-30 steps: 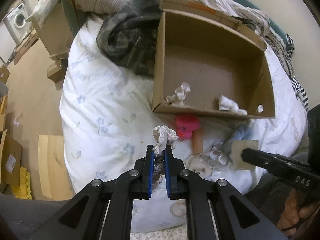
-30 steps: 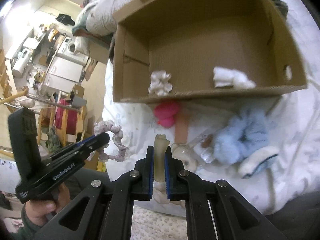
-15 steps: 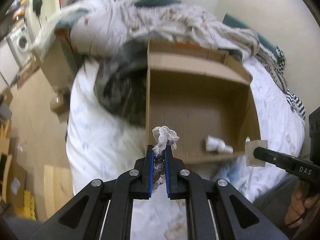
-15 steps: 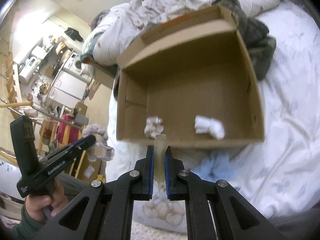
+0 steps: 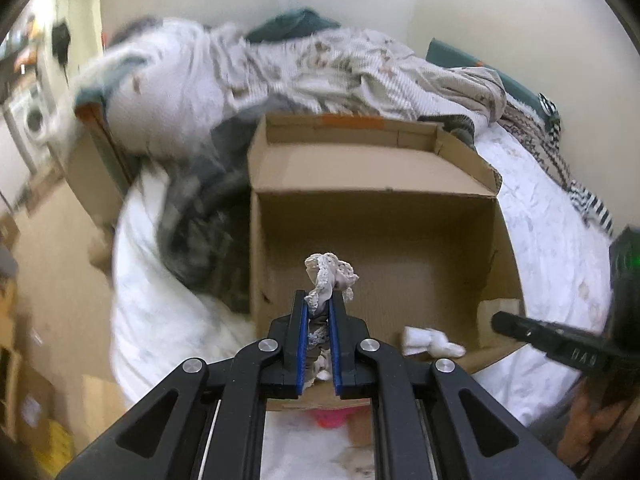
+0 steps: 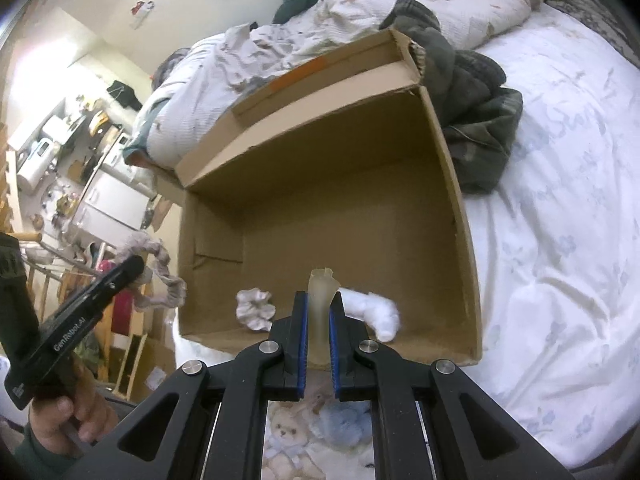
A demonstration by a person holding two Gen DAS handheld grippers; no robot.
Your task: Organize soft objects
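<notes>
Scrunchie [image 5: 330,276] (the frilly grey-white one) is clamped between the fingers of your left gripper [image 5: 319,312], poking out past the tips with the open cardboard box [image 5: 436,240] just beyond and below it. Your right gripper [image 6: 319,312] is closed on a pale beige piece [image 6: 322,292], held at the box's near edge. Inside, just ahead of those tips, lie a second scrunchie [image 6: 255,309] to the left and a white cloth [image 6: 376,312] to the right.
</notes>
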